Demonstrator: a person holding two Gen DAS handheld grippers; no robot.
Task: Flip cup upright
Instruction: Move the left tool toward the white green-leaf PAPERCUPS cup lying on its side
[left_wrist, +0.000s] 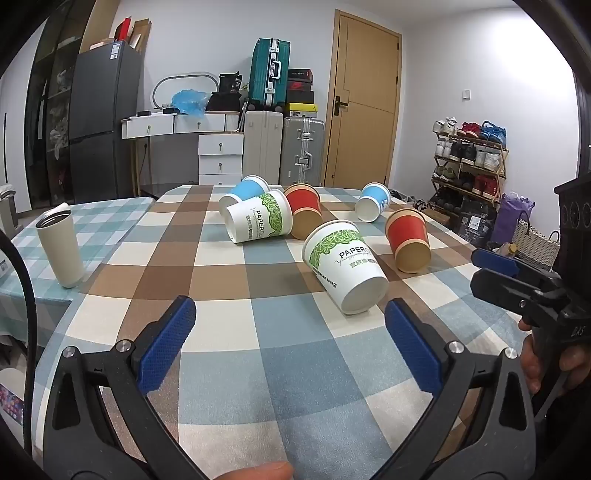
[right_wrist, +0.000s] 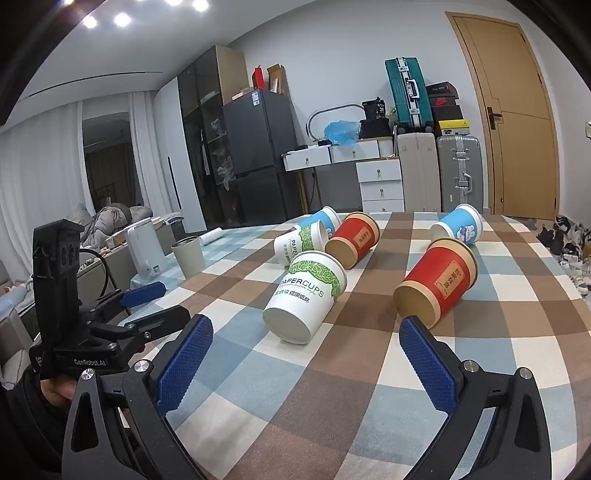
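Note:
Several paper cups lie on their sides on the checked tablecloth (left_wrist: 221, 332). The nearest is a white and green cup (left_wrist: 343, 266), also in the right wrist view (right_wrist: 306, 295), with its base toward me. A red and tan cup (left_wrist: 408, 236) (right_wrist: 436, 282) lies to its right. Farther back lie another white and green cup (left_wrist: 258, 219), a red cup (left_wrist: 304, 212) and two blue cups (left_wrist: 373, 201) (left_wrist: 245, 188). My left gripper (left_wrist: 290, 325) is open and empty, just short of the nearest cup. My right gripper (right_wrist: 304, 341) is open and empty, near the same cup's base.
A cream steel tumbler (left_wrist: 59, 247) stands upright at the table's left. A white kettle (right_wrist: 146, 247) stands beyond it. Past the table are a fridge (left_wrist: 103, 122), white drawers, suitcases (left_wrist: 266, 74), a wooden door and a shoe rack (left_wrist: 469, 162).

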